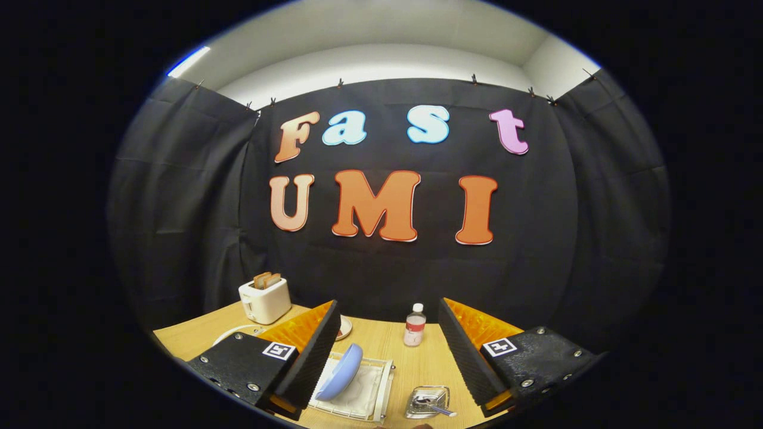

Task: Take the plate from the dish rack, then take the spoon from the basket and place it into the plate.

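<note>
- Gripper (387, 351) is seen spread wide, both fingers apart with nothing held between them and nothing touched by either.
- Below and between the fingers, a dish rack (381, 387) is seen on the wooden table (381, 339), a wire frame with a white cloth or tray inside it.
- A pale blue plate (341, 372) is stood on edge in the dish rack, leaned toward the left finger and partly hidden behind that finger's inner face.
- Just beside the dish rack, on the side of the right finger, a small clear basket (428, 402) is set on the table, close to the rack but apart from it.
- A spoon (434, 407) is laid inside that basket, its metal part within the walls and a bluish handle pointed away from the dish rack; finer detail cannot be told.
- Beyond the dish rack, farther along the table and between the fingers, a small clear bottle (415, 325) with a white cap and a reddish label is stood upright.
- Beyond the dish rack on the left finger's side, a white toaster (264, 300) is placed near the table's far corner, with two slices of toast (266, 279) raised out of its slots.
- A round dish (344, 327) is partly seen past the tip of the left finger, between the toaster and the bottle; most of it is hidden.
- A white cord (238, 331) is curved on the table near the toaster.
</note>
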### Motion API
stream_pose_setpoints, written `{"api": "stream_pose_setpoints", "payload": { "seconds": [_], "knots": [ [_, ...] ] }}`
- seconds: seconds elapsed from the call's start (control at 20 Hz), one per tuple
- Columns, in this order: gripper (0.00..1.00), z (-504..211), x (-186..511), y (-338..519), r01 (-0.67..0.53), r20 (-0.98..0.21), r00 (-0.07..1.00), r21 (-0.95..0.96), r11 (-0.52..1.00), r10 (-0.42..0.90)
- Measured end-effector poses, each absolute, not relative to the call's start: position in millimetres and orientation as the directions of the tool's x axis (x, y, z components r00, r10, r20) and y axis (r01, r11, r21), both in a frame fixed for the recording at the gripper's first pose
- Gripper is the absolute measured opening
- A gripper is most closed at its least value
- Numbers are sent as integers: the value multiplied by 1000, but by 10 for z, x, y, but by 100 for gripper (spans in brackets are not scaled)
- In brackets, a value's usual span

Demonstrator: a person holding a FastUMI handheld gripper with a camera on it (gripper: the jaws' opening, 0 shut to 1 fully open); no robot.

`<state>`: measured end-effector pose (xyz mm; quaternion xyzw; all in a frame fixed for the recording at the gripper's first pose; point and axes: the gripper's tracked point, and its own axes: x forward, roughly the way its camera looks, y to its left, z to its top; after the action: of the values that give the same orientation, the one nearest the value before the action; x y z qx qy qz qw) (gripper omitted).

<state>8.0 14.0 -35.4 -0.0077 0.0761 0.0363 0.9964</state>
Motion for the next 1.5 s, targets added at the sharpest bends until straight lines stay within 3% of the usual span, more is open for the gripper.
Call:
{"api": "stream_pose_setpoints", "payload": {
  "seconds": [0.4,0.6,0.9,1.1,1.2,1.25,1.35,1.5],
  "knots": [
    [98,-1112,360,472,-139,-450,883,26,990,136],
    [98,-1567,474,579,-123,-623,767,93,988,154],
    [96,-2003,755,738,-149,-758,634,78,986,156],
    [95,-2397,809,846,-158,-861,490,69,985,139],
    [87,-2602,792,906,-108,-905,405,97,989,133],
    [77,-2679,797,936,-92,-917,375,107,990,134],
    [68,-2806,786,977,-82,-936,329,104,991,125],
    [61,-3017,771,991,-64,-956,284,61,996,77]
  ]
}}
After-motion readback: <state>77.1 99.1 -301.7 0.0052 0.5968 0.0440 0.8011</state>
